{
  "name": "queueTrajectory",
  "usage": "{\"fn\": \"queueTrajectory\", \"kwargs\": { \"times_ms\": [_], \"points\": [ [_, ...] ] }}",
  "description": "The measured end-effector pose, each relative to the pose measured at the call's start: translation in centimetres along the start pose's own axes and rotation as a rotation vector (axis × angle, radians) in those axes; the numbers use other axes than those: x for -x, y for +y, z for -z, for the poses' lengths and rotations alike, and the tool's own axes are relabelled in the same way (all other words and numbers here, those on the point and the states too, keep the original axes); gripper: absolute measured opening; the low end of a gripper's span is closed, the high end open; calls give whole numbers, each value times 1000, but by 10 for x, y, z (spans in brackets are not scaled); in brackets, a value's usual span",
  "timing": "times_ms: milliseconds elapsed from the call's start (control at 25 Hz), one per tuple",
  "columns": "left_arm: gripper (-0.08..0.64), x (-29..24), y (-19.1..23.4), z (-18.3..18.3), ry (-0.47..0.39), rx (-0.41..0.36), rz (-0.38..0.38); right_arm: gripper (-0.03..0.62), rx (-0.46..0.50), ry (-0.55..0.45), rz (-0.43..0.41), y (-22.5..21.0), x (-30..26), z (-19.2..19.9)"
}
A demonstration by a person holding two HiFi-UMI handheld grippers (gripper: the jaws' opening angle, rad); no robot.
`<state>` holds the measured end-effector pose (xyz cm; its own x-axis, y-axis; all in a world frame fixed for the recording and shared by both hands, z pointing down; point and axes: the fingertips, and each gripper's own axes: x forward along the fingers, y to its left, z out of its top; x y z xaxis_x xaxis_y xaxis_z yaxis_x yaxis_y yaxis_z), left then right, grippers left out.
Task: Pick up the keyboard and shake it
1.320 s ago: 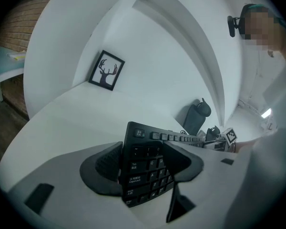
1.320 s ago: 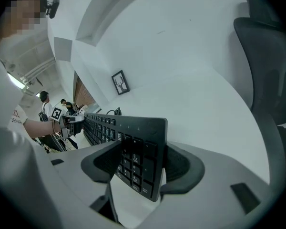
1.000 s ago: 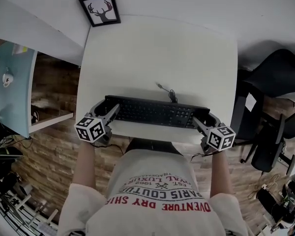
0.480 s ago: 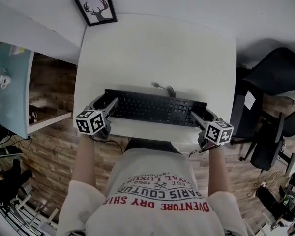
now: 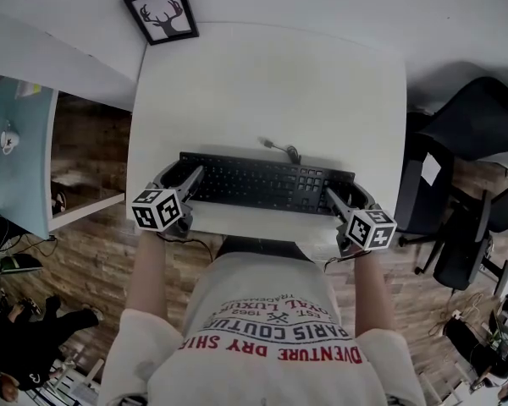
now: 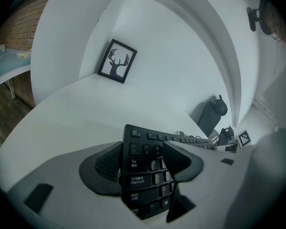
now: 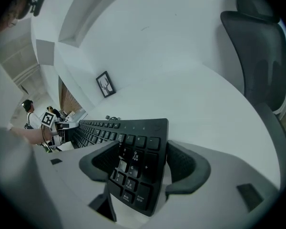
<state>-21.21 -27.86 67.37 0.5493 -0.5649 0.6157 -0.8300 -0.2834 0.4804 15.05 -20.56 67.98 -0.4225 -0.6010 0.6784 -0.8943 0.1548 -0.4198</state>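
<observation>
Keyboard (image 5: 267, 183) lies flat at the near edge of the table (image 5: 271, 91), left claw (image 6: 143, 151) pinching its end while right claw (image 7: 140, 149), jaws just opened, merely straddles the other, so a lift now risks one-sided twisting and slipping.

Keyboard (image 5: 267, 184): black, full-size, white legends, number pad at right end; thin cable (image 5: 279, 149) off rear edge. Lay keys up, crosswise near front edge of white table (image 5: 271, 83), long side parallel to edge.
</observation>
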Motion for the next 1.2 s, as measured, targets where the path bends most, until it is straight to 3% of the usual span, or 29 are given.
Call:
{"fn": "queueTrajectory", "kwargs": {
  "times_ms": [200, 280, 440, 600, 640, 680, 760, 960, 1200],
  "points": [
    [276, 3, -3, -3, -4, -85, -28, 304, 59, -26, 35, 1, 2, -4],
    [311, 6, -8, -6, -11, -124, -25, 304, 34, -67, 43, 1, 6, -11],
    [330, 22, -11, -30, -118, -66, -71, 303, -81, -151, 51, 0, 17, -32],
    [322, 41, -29, -61, -199, -92, -94, 301, 67, -235, 130, 10, 33, -61],
    [295, 46, -38, -68, -219, -104, -90, 295, 101, -262, 137, 16, 38, -70],
    [223, 51, -46, -76, -243, -112, -89, 249, 132, -293, 148, 23, 45, -78],
    [104, 61, -63, -90, -295, -124, -84, 64, 176, -360, 178, 36, 57, -96],
    [65, 80, -132, -118, -405, -250, 15, 40, 185, -484, 156, 78, 79, -131],
    [34, 114, -202, -159, -568, -307, 104, 26, 294, -621, 64, 158, 101, -173]
  ]
}}
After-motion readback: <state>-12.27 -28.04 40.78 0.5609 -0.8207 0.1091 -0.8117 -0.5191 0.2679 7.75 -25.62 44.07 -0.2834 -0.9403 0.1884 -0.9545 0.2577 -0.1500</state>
